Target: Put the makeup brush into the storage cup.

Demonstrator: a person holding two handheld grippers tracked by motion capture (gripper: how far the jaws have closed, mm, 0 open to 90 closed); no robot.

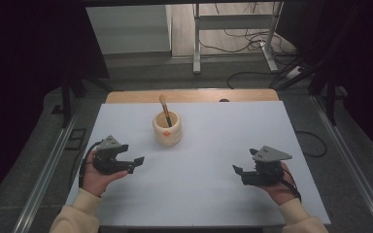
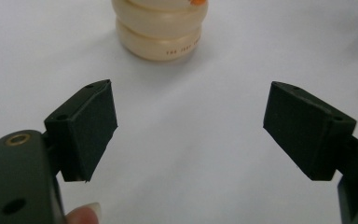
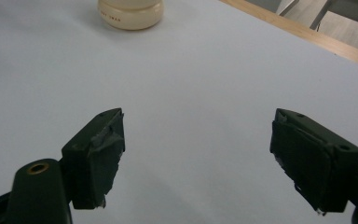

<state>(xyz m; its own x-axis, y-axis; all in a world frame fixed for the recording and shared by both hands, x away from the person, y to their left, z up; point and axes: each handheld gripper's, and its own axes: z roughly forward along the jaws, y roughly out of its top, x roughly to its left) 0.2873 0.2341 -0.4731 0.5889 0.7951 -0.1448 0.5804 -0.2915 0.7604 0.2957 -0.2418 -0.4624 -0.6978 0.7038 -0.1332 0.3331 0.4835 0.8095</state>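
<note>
A cream ribbed pot (image 1: 167, 128) stands on the white table sheet (image 1: 199, 160), toward the back middle. A brush with a tan tip (image 1: 164, 108) leans inside it. The pot's lower rings (image 2: 161, 32) show ahead of my left gripper's jaws, and its base (image 3: 130, 11) sits at the top left of the right gripper view. My left gripper (image 1: 135, 163) rests at the left of the sheet, open and empty. My right gripper (image 1: 243, 167) rests at the right, open with nothing between its jaws. Both are well short of the pot.
A wooden table edge (image 1: 194, 95) runs behind the white sheet. Beyond it are a metal frame (image 1: 233, 34) and loose cables (image 1: 252, 41) on the floor. Rails (image 1: 48, 170) flank the table on both sides.
</note>
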